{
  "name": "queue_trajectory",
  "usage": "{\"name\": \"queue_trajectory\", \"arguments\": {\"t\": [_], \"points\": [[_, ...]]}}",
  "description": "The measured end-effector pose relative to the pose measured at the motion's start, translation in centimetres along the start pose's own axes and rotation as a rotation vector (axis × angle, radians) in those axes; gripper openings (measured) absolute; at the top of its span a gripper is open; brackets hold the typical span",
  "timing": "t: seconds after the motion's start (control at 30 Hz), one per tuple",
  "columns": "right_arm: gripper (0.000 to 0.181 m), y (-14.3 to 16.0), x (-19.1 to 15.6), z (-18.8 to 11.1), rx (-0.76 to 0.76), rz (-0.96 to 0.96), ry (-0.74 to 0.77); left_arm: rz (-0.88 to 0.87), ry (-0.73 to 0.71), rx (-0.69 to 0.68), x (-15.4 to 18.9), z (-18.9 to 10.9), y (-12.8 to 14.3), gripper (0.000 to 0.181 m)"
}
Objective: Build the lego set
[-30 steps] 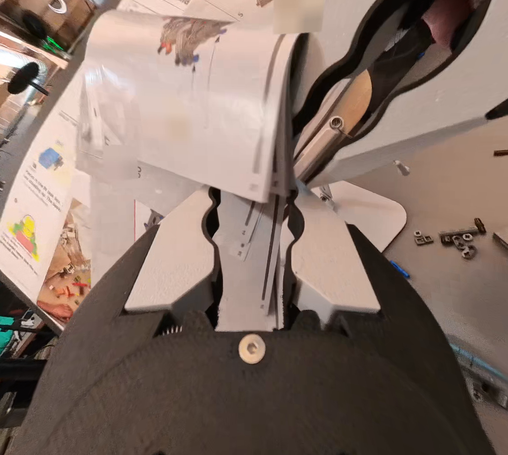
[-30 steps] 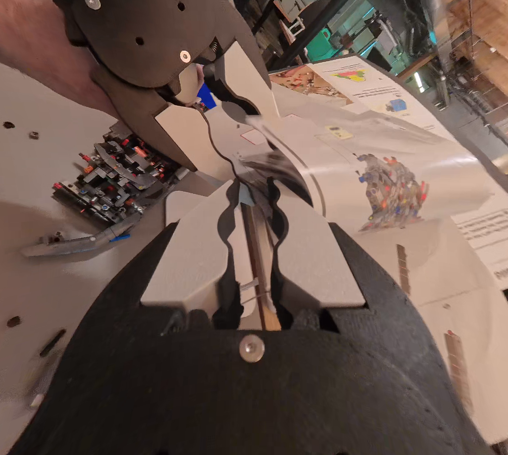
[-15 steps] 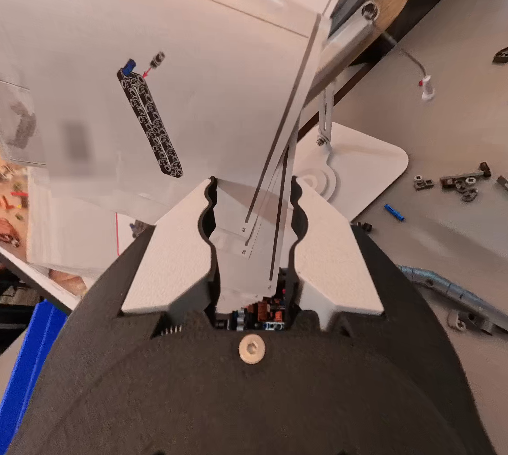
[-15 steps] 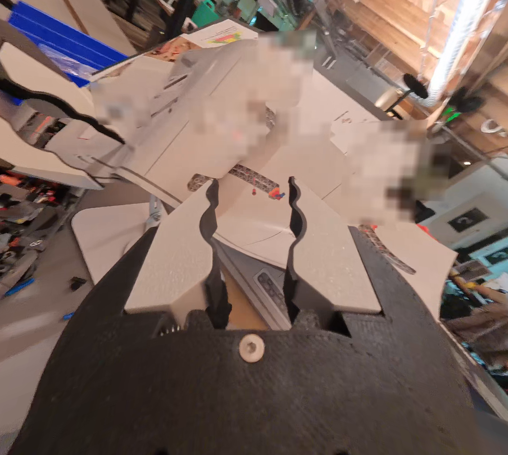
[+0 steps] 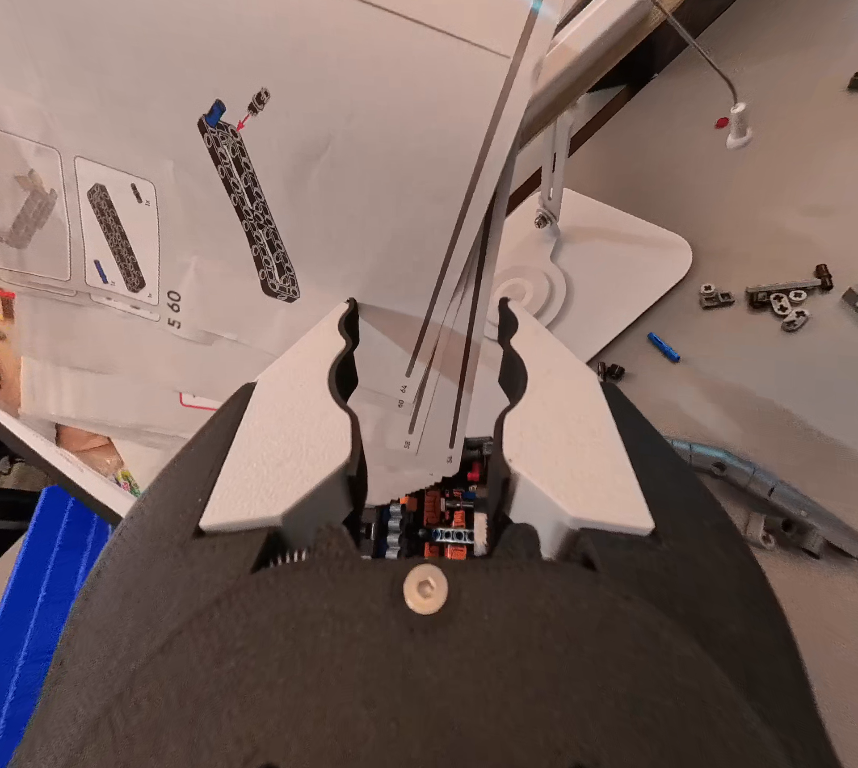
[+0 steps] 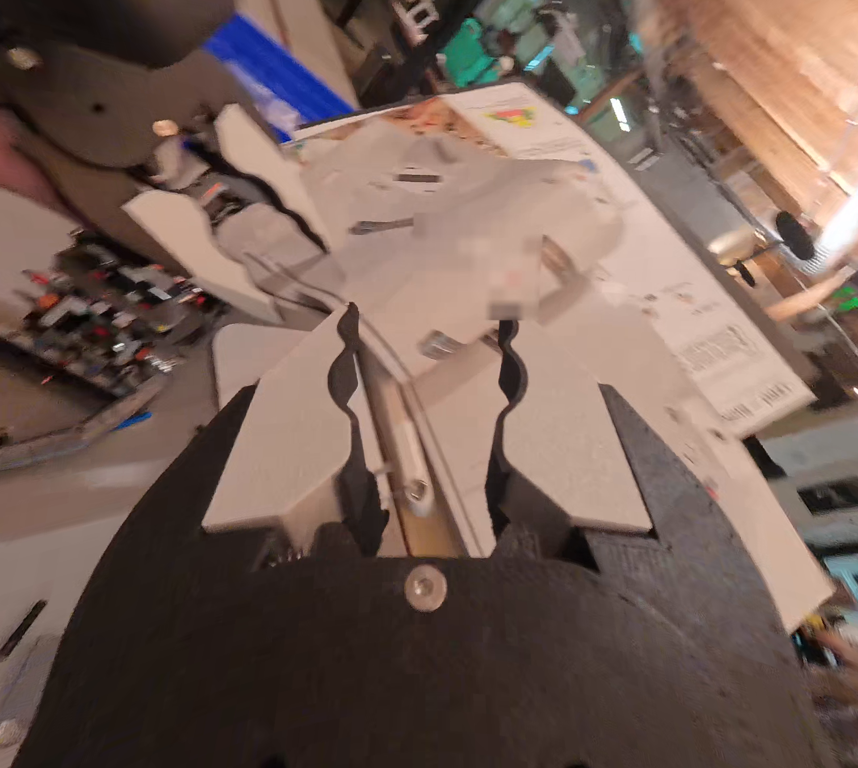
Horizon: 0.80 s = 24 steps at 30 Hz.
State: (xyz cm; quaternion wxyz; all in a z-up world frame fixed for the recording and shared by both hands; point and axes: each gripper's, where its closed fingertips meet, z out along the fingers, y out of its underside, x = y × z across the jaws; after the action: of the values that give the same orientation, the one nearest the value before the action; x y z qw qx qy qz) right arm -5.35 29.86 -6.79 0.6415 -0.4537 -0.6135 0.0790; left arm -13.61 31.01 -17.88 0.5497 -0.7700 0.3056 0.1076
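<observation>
The instruction booklet (image 5: pixel 325 105) lies open on a stand, showing a page with a long black beam drawing. My left gripper (image 5: pixel 427 314) is open and empty, and the lower page corners (image 5: pixel 427 421) show between its jaws without being pinched. The built lego model (image 5: pixel 436 523) shows beneath it. My right gripper (image 6: pixel 429 318) is open and empty over the stand's metal page clip (image 6: pixel 408 467), pointing at the booklet (image 6: pixel 464 244). The left gripper (image 6: pixel 241 226) also shows in the right wrist view at upper left, above the model (image 6: pixel 102 318).
The stand's white base (image 5: pixel 617 263) rests on the grey table. Small grey lego parts (image 5: pixel 780 300), a blue pin (image 5: pixel 664 346) and a curved grey piece (image 5: pixel 752 490) lie to the right. A blue bin (image 5: pixel 37 583) is at lower left. A printed poster (image 6: pixel 696 351) lies beyond the booklet.
My right gripper opened, released the page by the clip and swung back. The curled page has turned over and lies flat. My left gripper stayed open and moved closer to the page.
</observation>
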Motion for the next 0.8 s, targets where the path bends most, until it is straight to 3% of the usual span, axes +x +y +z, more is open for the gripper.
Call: {"name": "queue_trajectory", "arguments": {"t": [0.07,0.2,0.5,0.67,0.8], "points": [[0.057,0.4,-2.5,1.5,-0.029,-0.049,-0.052,0.009,-0.001,0.011,0.2,0.0,-0.4,0.058],[0.052,1.7,-3.8,3.3,-0.078,-0.044,-0.032,0.060,0.000,0.042,0.8,-0.3,-1.4,0.057],[0.017,4.0,-1.5,3.4,-0.123,0.143,0.010,0.113,-0.025,0.098,1.0,-0.6,-2.2,0.061],[0.015,4.1,-0.2,2.6,-0.097,0.187,0.033,0.088,-0.017,0.078,0.5,-0.5,-1.3,0.059],[0.029,4.8,3.9,1.0,-0.070,0.278,0.227,0.073,-0.012,0.048,0.3,-0.1,-0.4,0.058]]}}
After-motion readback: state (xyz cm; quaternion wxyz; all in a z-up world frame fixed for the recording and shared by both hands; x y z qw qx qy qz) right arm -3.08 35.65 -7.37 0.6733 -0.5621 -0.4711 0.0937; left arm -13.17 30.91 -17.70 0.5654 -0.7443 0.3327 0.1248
